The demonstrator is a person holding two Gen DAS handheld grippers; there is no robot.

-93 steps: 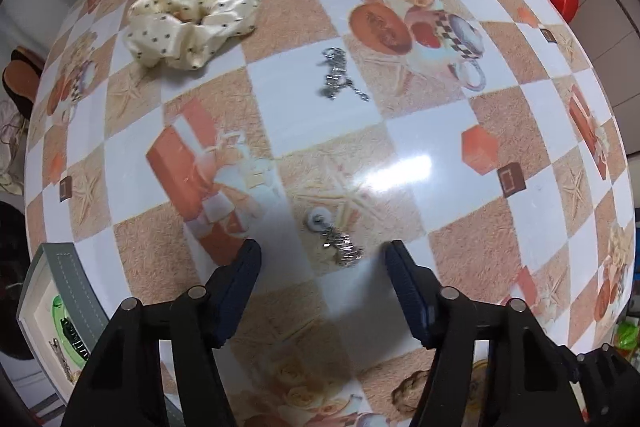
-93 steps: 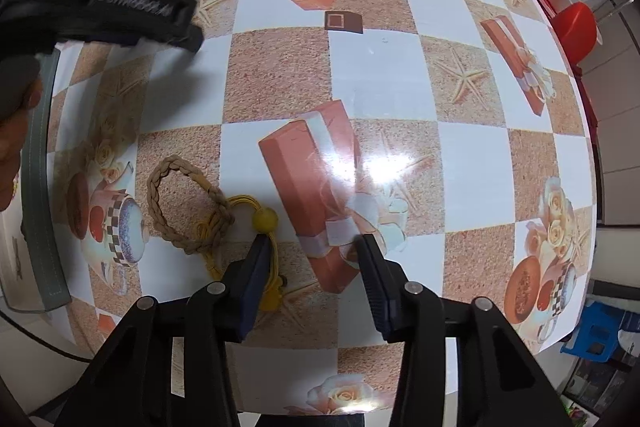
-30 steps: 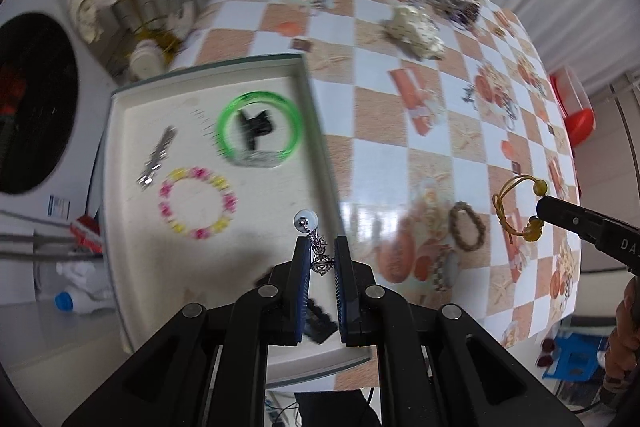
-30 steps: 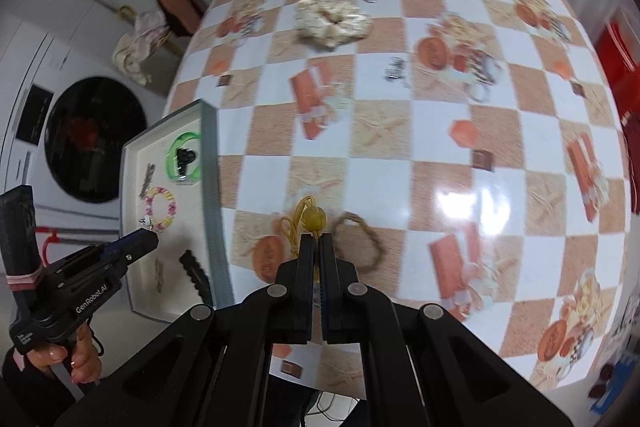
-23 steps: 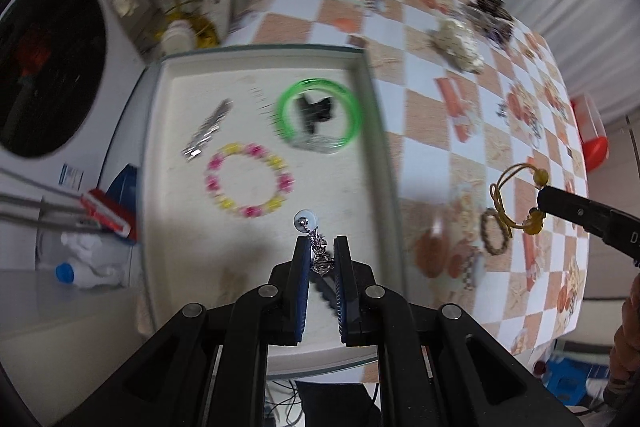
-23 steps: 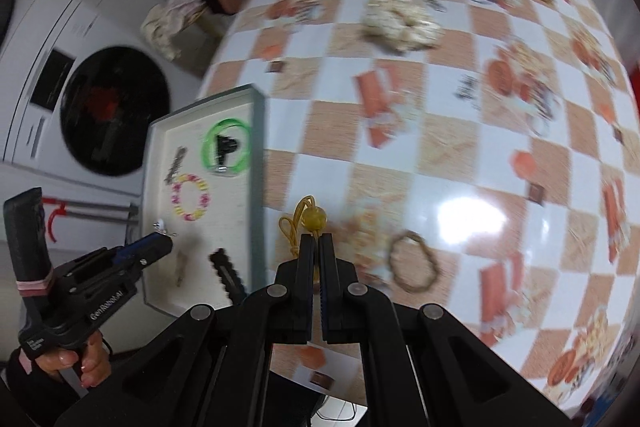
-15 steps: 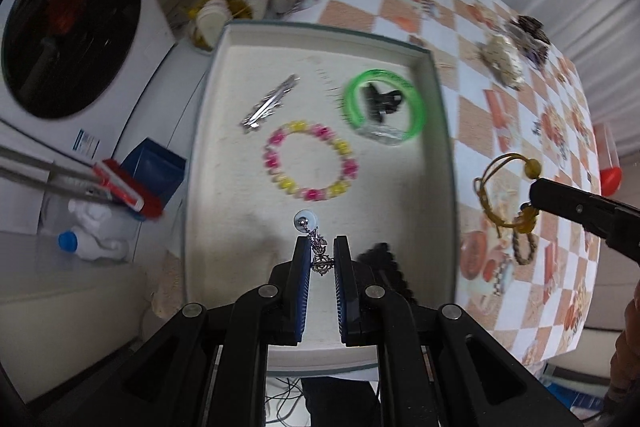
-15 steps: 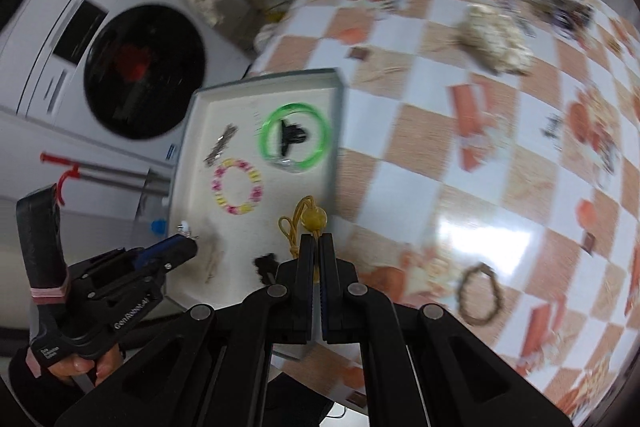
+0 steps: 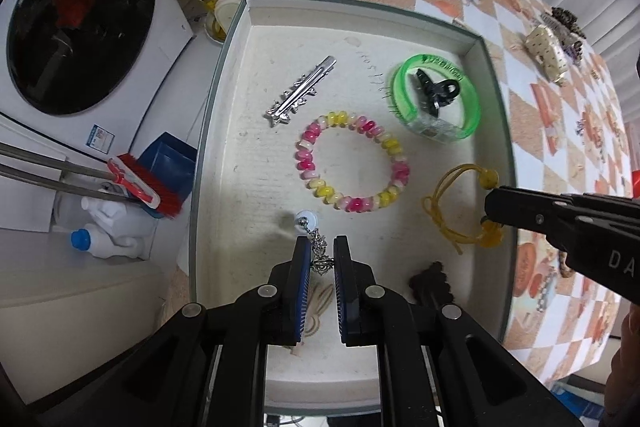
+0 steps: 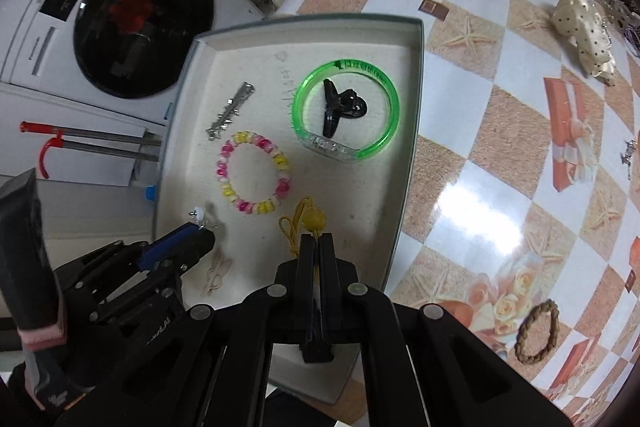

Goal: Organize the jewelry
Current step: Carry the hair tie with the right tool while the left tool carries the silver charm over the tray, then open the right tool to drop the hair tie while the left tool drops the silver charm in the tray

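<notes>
My left gripper (image 9: 319,247) is shut on a silver dangling earring (image 9: 316,243) with a white round top, held over the near part of the white tray (image 9: 224,39). It also shows in the right wrist view (image 10: 202,227). My right gripper (image 10: 317,239) is shut on a yellow cord bracelet (image 10: 304,223) with amber beads, held over the tray's right side (image 9: 456,203). In the tray lie a pink and yellow bead bracelet (image 9: 352,163), a green bangle (image 9: 436,99) around a black claw clip (image 9: 436,91), a silver hair clip (image 9: 300,93) and a black piece (image 9: 430,277).
The tray (image 10: 412,147) sits on the left end of a checkered table (image 10: 500,115). A braided brown bracelet (image 10: 538,331), a cream scrunchie (image 10: 584,31) and a small silver charm (image 10: 630,153) lie on the table. A washing machine (image 9: 76,23) stands beyond the tray.
Both grippers have moved left from the table to over the tray, each carrying its piece. The tray now fills both views.
</notes>
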